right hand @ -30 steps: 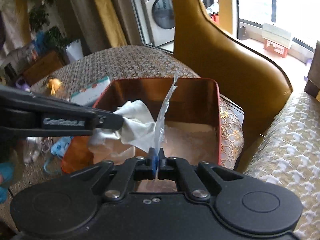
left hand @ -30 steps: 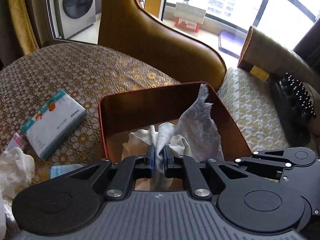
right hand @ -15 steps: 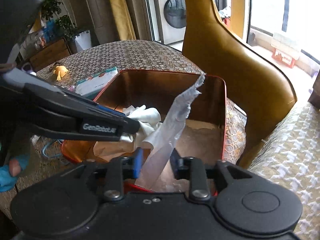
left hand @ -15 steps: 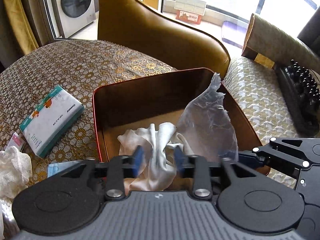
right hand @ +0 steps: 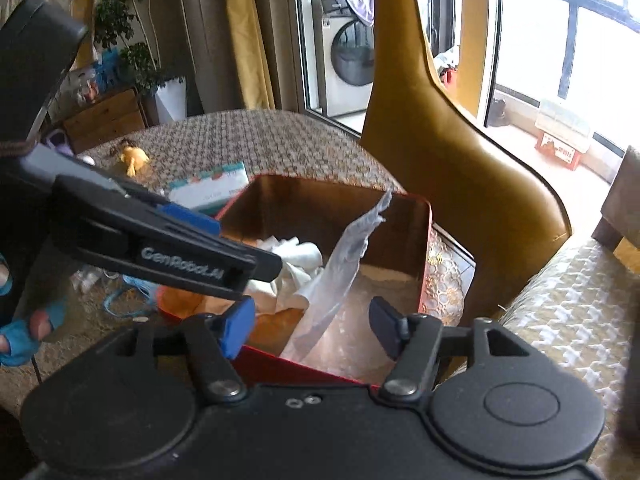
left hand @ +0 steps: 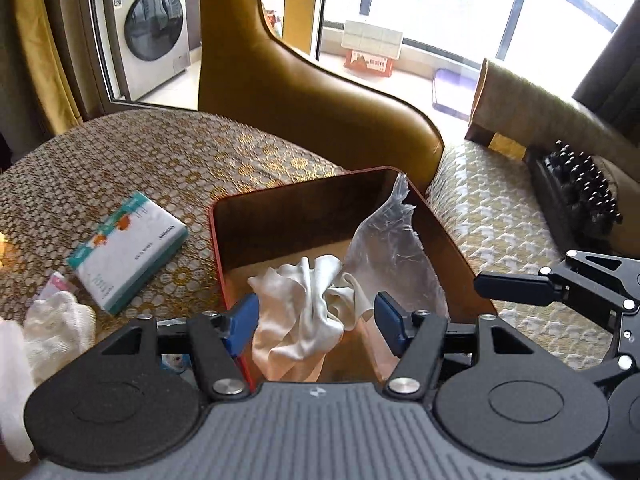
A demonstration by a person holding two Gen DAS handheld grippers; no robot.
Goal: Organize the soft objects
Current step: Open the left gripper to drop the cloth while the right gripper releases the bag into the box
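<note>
A red-rimmed brown box (left hand: 280,208) stands on the patterned tablecloth; it also shows in the right wrist view (right hand: 425,248). Inside it lie a crumpled white cloth (left hand: 308,312) and a clear plastic bag (left hand: 384,240) that stands up against the right wall. My left gripper (left hand: 316,322) is open above the near edge of the box, its jaws apart on either side of the cloth. My right gripper (right hand: 310,326) is open, with the plastic bag (right hand: 340,272) free between its jaws. The left gripper's finger (right hand: 168,256) crosses the right wrist view.
A tissue pack (left hand: 128,248) lies left of the box. White lace cloth (left hand: 56,320) and a blue item lie at the near left. A yellow toy (right hand: 134,156) sits far across the table. A mustard chair (left hand: 312,96) stands behind; a sofa (left hand: 500,232) with a black brush (left hand: 576,196) is at the right.
Both grippers have opened. The left let go of the white cloth and the right let go of the plastic bag; both items now rest in the box. Both grippers pulled back.
</note>
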